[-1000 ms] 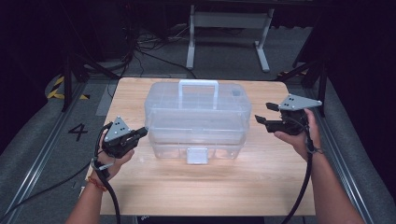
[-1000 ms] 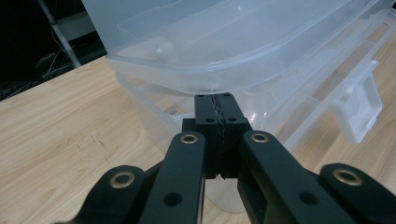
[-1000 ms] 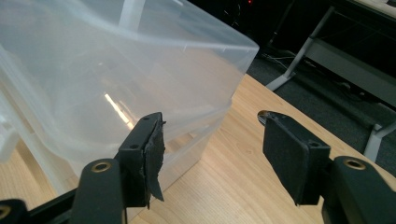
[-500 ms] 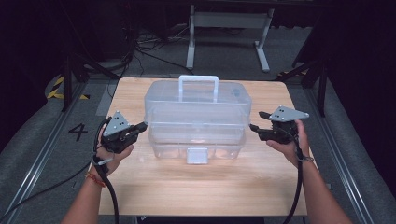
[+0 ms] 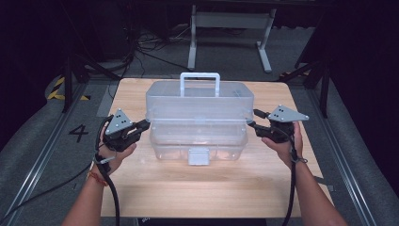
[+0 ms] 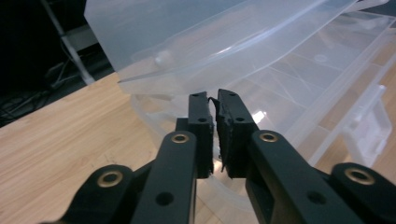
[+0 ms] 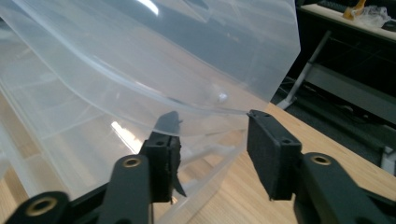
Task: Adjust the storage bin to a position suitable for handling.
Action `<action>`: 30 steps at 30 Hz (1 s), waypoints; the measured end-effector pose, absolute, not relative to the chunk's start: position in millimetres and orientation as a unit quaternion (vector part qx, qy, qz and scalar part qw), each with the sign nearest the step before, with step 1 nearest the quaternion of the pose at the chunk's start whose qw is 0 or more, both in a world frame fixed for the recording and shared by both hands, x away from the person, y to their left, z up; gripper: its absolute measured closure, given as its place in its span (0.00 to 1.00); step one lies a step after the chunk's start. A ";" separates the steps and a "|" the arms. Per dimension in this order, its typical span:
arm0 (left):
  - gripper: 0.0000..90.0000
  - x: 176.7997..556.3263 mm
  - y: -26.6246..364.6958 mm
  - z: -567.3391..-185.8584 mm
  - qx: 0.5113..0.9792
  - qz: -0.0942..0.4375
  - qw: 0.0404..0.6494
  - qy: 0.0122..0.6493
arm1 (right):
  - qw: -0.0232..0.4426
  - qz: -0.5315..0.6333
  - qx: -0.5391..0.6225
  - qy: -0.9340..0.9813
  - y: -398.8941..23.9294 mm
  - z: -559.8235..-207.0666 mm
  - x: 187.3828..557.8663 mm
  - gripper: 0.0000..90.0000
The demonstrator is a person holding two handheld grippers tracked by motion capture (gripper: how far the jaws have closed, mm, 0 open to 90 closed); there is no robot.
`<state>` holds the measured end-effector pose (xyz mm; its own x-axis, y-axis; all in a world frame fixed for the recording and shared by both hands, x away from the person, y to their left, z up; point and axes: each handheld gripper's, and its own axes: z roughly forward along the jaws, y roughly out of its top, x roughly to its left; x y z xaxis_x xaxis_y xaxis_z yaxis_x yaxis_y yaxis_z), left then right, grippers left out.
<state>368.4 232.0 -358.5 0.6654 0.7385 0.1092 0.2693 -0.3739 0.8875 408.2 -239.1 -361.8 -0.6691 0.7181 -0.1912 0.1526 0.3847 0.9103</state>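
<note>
Wooden worktop (image 5: 155, 188) carries a clear plastic box (image 5: 200, 122); the left gripper (image 5: 141, 126) is almost pressed together at its edge, while the right gripper (image 5: 253, 120), fingers spread, has just been closing beside it.

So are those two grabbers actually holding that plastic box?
The left hand-held gripper seems to pinch the box's lid edge; the right hand-held gripper is open, holding nothing.

A wooden table (image 5: 155, 188) stands on grey floor (image 5: 42, 155) (dark surroundings).
</note>
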 end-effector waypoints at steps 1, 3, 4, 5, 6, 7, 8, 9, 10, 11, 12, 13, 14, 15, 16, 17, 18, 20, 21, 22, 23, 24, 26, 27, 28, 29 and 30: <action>0.92 367.1 232.1 -358.0 0.788 0.258 0.460 0.318 | 0.292 0.485 0.281 0.775 -239.1 -361.5 408.6 0.63; 0.91 365.7 233.0 -357.6 0.786 0.260 0.462 0.318 | 0.296 0.487 0.280 0.772 -238.9 -361.3 409.6 0.63; 0.90 364.7 233.9 -357.5 0.786 0.259 0.464 0.318 | 0.299 0.487 0.280 0.771 -238.5 -361.2 410.4 0.63; 0.90 363.5 235.1 -357.7 0.786 0.257 0.464 0.318 | 0.299 0.489 0.281 0.770 -237.9 -361.1 410.9 0.63; 0.89 363.0 235.2 -358.4 0.784 0.254 0.467 0.320 | 0.302 0.490 0.282 0.768 -237.3 -361.1 411.8 0.64; 0.87 362.0 235.6 -359.8 0.787 0.255 0.462 0.319 | 0.300 0.495 0.281 0.766 -236.7 -360.3 412.5 0.66; 0.86 362.0 235.6 -359.8 0.787 0.255 0.462 0.319 | 0.300 0.495 0.281 0.766 -236.7 -360.3 412.5 0.66; 0.86 361.2 235.5 -361.4 0.790 0.254 0.459 0.319 | 0.300 0.496 0.281 0.765 -236.6 -359.9 413.0 0.67; 0.85 360.0 235.3 -362.6 0.790 0.254 0.456 0.320 | 0.304 0.499 0.281 0.761 -236.3 -358.7 413.9 0.67; 0.84 358.8 235.2 -364.0 0.791 0.252 0.457 0.321 | 0.306 0.499 0.284 0.760 -236.2 -357.4 414.2 0.68; 0.84 357.9 235.4 -365.0 0.792 0.252 0.454 0.320 | 0.308 0.500 0.284 0.758 -235.9 -356.4 415.1 0.69; 0.84 357.2 235.6 -366.3 0.793 0.252 0.454 0.320 | 0.309 0.502 0.284 0.756 -235.5 -355.6 416.0 0.69; 0.83 356.3 235.9 -367.7 0.792 0.250 0.455 0.322 | 0.310 0.503 0.285 0.754 -235.2 -354.7 416.5 0.70; 0.83 355.7 236.7 -368.9 0.792 0.250 0.454 0.322 | 0.311 0.506 0.287 0.752 -234.6 -353.9 416.9 0.71; 0.83 354.9 237.0 -370.6 0.791 0.251 0.453 0.325 | 0.315 0.507 0.286 0.750 -234.3 -353.0 417.6 0.72; 0.83 354.1 237.6 -372.4 0.791 0.249 0.454 0.326 | 0.314 0.510 0.288 0.747 -233.8 -352.3 417.8 0.73; 0.83 352.8 237.8 -374.5 0.790 0.246 0.456 0.328 | 0.314 0.512 0.285 0.747 -233.9 -352.1 418.6 0.74; 0.83 350.9 238.8 -378.6 0.790 0.244 0.456 0.330 | 0.313 0.520 0.289 0.740 -233.5 -352.2 419.6 0.75; 0.83 350.3 239.2 -380.9 0.791 0.242 0.456 0.330 | 0.316 0.523 0.291 0.737 -233.4 -352.1 420.4 0.75; 0.82 349.9 239.2 -383.2 0.793 0.242 0.452 0.330 | 0.316 0.525 0.292 0.735 -233.1 -351.9 420.6 0.75; 0.82 349.4 238.7 -386.1 0.795 0.240 0.448 0.331 | 0.318 0.526 0.292 0.733 -232.8 -351.7 420.8 0.76; 0.82 349.7 238.8 -387.5 0.797 0.239 0.446 0.330 | 0.321 0.525 0.293 0.732 -232.6 -351.4 421.0 0.76; 0.82 349.4 238.0 -390.3 0.800 0.236 0.442 0.331 | 0.323 0.528 0.295 0.728 -232.2 -350.2 422.0 0.77; 0.82 349.2 237.2 -391.5 0.800 0.235 0.442 0.331 | 0.324 0.528 0.296 0.727 -231.9 -349.7 422.5 0.77; 0.81 349.2 236.3 -392.4 0.801 0.237 0.440 0.330 | 0.323 0.530 0.298 0.725 -231.7 -348.5 423.5 0.77; 0.81 349.2 236.3 -392.4 0.801 0.237 0.440 0.330 | 0.323 0.530 0.298 0.725 -231.7 -348.5 423.5 0.77; 0.81 348.8 235.8 -393.2 0.802 0.236 0.439 0.329 | 0.320 0.534 0.304 0.721 -231.5 -347.0 425.3 0.77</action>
<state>348.8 235.8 -393.2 0.6721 0.7352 0.0883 0.3211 -0.3968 0.8599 425.3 -231.5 -347.0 -0.6100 0.7804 -0.1376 0.0965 0.2455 0.9646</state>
